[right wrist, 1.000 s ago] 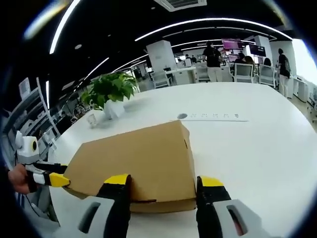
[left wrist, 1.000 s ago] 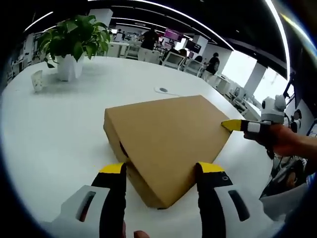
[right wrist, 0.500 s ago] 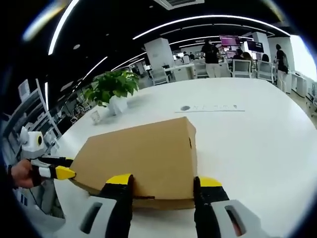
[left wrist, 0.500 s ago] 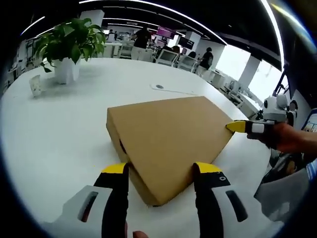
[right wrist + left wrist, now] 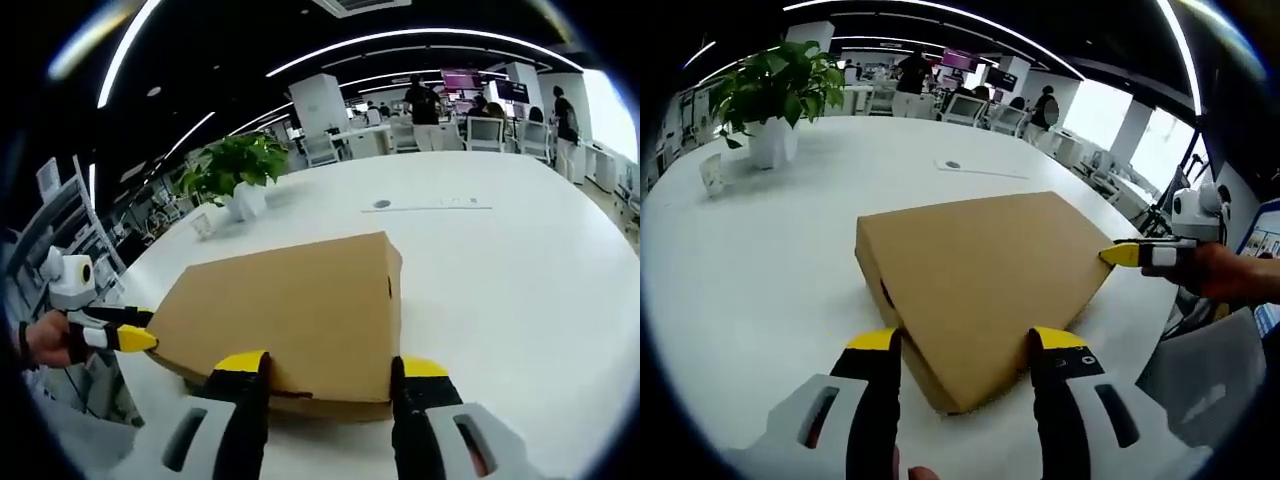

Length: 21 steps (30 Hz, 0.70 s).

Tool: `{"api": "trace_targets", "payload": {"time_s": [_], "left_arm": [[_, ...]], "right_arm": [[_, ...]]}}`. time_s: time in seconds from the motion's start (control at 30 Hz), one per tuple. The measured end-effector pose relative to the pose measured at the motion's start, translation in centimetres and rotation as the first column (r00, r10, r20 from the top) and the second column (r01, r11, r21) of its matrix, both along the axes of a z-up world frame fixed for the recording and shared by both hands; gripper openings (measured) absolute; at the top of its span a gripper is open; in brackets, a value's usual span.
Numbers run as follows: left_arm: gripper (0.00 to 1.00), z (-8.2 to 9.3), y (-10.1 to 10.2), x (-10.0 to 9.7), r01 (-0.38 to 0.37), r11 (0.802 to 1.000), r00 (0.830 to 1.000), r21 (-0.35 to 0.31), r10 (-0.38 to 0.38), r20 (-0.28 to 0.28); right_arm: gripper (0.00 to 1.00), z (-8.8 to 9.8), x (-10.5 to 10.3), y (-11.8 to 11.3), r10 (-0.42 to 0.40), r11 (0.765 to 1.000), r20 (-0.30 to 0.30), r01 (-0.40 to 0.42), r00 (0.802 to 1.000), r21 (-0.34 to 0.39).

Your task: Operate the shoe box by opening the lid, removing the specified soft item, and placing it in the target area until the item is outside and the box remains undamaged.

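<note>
On white bench [image 5: 740, 260], closed shoe box [image 5: 980, 275] lies between both grippers: left gripper [image 5: 960, 345] fingers spread at near corner, right gripper [image 5: 325, 370] fingers spread at opposite edge, nothing grasped.

Bare table [image 5: 760, 260] around shoe box [image 5: 985, 270]

Left gripper [image 5: 962, 345]: white moulded plastic body, two black jaws capped with yellow tips, dark oval slot in each shoulder. Right gripper [image 5: 327, 372]: identical build, white shell, black jaws, yellow tips, dark slots.
</note>
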State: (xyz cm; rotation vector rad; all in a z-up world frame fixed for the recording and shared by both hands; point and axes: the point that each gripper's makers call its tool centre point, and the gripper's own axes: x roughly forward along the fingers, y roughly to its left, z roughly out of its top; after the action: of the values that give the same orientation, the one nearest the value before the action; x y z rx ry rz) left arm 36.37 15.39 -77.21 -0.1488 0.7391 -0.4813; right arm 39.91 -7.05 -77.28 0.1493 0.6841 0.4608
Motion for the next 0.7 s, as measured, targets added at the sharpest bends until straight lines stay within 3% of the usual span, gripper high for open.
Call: {"api": "trace_targets", "payload": {"time_s": [0.1, 0.2, 0.23, 0.27, 0.33, 0.47, 0.7], "left_arm": [[0.53, 0.0, 0.0, 0.0, -0.002, 1.0, 1.0, -0.003, 0.002, 0.0], [0.56, 0.0, -0.1, 0.1, -0.013, 1.0, 1.0, -0.004, 0.013, -0.002], [0.61, -0.1, -0.6, -0.2, 0.034, 0.999, 0.999, 0.02, -0.034, 0.009], [0.62, 0.0, -0.7, -0.2, 0.015, 1.0, 1.0, 0.017, -0.015, 0.01], [0.66, 0.0, -1.0, -0.5, 0.047, 0.998, 0.999, 0.029, -0.047, 0.019], [0.65, -0.5, -0.8, -1.1, 0.101, 0.987, 0.993, 0.126, -0.107, 0.042], [0.61, -0.7, -0.7, -0.9, 0.075, 0.987, 0.995, 0.142, -0.084, 0.057]], "right_arm": [[0.47, 0.0, 0.1, 0.0, 0.023, 1.0, -0.001, -0.023, 1.0, 0.004], [0.49, 0.2, -0.1, 0.1, 0.101, 0.995, 0.033, -0.101, 0.994, 0.002], [0.51, 0.2, -0.4, 0.2, 0.124, 0.992, 0.036, -0.125, 0.992, 0.005], [0.52, 0.3, -0.5, 0.3, 0.138, 0.99, 0.044, -0.138, 0.989, 0.012], [0.54, 0.5, -0.7, 0.2, 0.146, 0.989, 0.061, -0.148, 0.987, 0.027], [0.53, 0.2, -1.1, 0.1, 0.228, 0.974, 0.087, -0.225, 0.97, -0.04], [0.51, 0.2, -1.0, 0.2, 0.239, 0.97, 0.093, -0.234, 0.966, -0.059]]}}
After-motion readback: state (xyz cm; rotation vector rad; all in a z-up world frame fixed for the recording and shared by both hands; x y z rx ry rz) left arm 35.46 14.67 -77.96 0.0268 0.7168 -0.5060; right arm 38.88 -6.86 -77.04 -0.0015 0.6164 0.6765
